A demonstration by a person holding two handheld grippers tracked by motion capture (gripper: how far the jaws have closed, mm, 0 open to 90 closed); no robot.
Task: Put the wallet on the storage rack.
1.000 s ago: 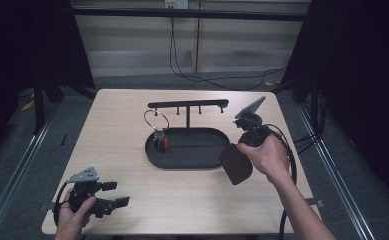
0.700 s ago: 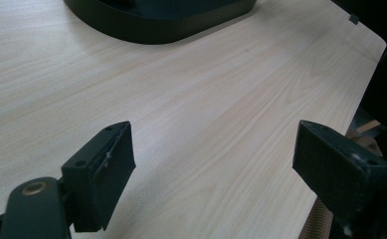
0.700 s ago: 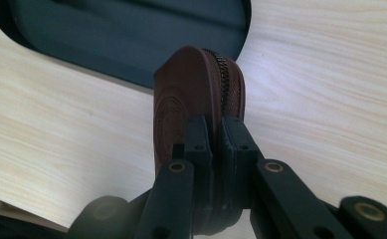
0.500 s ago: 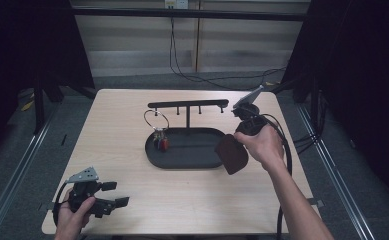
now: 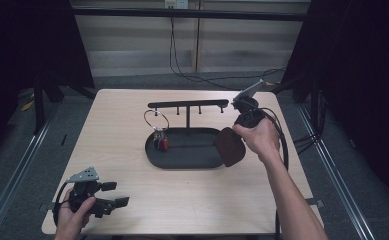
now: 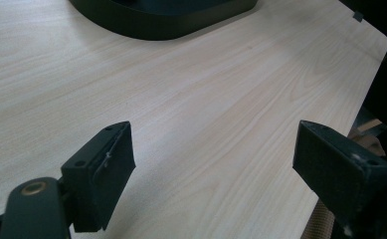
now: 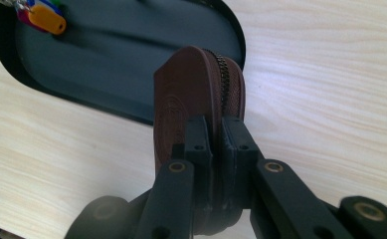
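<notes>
The right gripper (image 7: 215,130) is clenched on one brown zippered pouch (image 7: 196,99), its two jaws pressing the pouch's flat sides from left and right in the right gripper view, so that most of the pouch sticks out beyond the jaw tips. The zipper runs along the curved edge on the far and right side. In the high view the pouch (image 5: 229,146) hangs below the right hand (image 5: 257,138), held on edge over the right end of the black oval tray (image 5: 192,161), its long axis running roughly from the hand down toward the tray's near rim.

One tray sits on the wooden table (image 5: 132,200), and from its middle rises one stand with a horizontal bar (image 5: 188,104) carrying short pegs. One bunch of keys with coloured tags (image 7: 42,15) lies at the tray's left end, with a wire ring (image 5: 155,119) above it.

The left gripper (image 6: 213,164) is released, jaws wide apart with only bare table between them, well to the near left of the tray; in the high view it (image 5: 113,194) rests low by the table's near edge.
</notes>
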